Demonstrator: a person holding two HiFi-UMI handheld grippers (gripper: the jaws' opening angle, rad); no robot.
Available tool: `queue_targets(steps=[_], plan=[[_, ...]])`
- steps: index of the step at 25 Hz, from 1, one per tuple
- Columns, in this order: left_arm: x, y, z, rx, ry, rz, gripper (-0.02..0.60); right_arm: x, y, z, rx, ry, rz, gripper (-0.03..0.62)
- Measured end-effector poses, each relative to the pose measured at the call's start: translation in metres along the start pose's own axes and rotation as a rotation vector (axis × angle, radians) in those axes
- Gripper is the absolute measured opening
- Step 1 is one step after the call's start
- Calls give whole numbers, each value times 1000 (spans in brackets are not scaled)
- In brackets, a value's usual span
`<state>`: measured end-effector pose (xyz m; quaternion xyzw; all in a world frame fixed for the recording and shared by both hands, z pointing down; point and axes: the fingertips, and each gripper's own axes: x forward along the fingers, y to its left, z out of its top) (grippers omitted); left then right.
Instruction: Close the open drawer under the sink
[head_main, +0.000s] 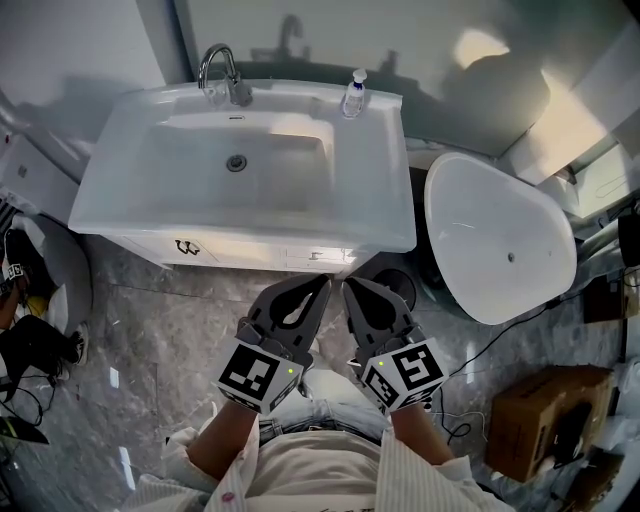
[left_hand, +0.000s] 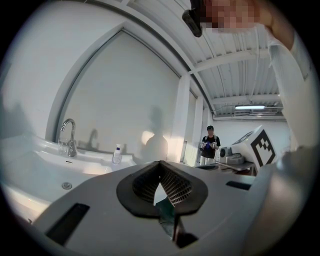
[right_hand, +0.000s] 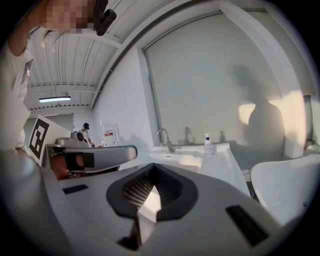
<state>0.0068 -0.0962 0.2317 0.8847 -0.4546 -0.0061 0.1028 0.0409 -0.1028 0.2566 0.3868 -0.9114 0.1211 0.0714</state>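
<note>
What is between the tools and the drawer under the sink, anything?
Nothing I can see. The left tool and right tool, both shut, sit right in front of the drawer.

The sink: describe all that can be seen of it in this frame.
The sink is a white, glossy, ceramic-looking rectangular top with a shallow basin and a round metal drain at its middle. It lies level on a white cabinet against the wall. A curved chrome faucet stands on the back rim, and a small pump bottle stands at the back right corner. The basin holds nothing else.
</note>
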Motion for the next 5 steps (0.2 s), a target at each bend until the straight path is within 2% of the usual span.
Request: queue_targets(steps=[5], plan=[[1,-2,-4,-4,12,-8,15,2,1,-1,2,6,5,9]])
